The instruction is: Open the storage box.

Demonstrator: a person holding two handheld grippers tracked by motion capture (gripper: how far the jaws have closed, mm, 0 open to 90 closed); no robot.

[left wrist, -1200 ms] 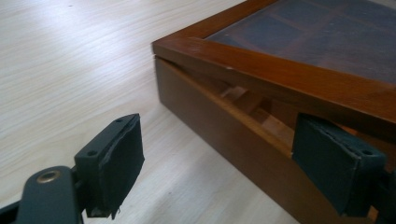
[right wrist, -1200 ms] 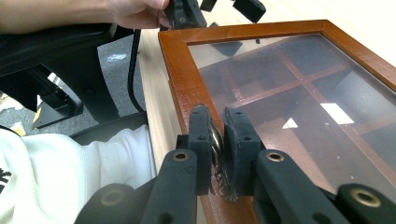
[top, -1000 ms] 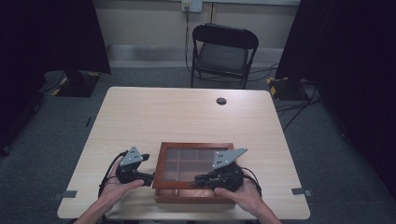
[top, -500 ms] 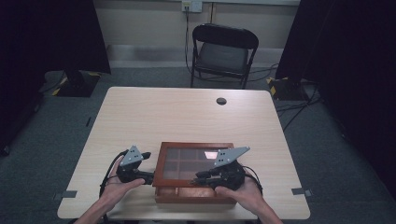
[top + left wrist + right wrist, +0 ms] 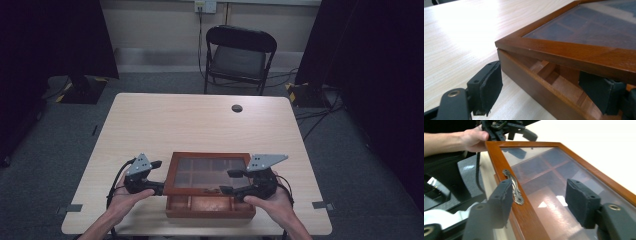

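Wood and glass make up the box [image 5: 210, 192] that lies at the near edge of the table [image 5: 200, 120], between the two grippers; its glazed lid [image 5: 207, 172] stands raised a little at the front, so that a gap shows between lid and base. The step in hand looks like opening the box. The left gripper [image 5: 152, 176] sits at the box's left side with its jaws apart: in the left gripper view one pad [image 5: 489, 87] rests outside the base wall and the other lies inside the gap under the lid's frame, so it straddles the wall without clamping it, seemingly to steady the base. The right gripper [image 5: 231, 181] is also open, its jaws spread either side of the lid's front rail, close to the small metal handle [image 5: 514, 187], one jaw in front of the rail and one over the glass. Next, the right gripper probably needs to close on that rail or hook beneath it and swing the lid up and away, while the left keeps the base from sliding.
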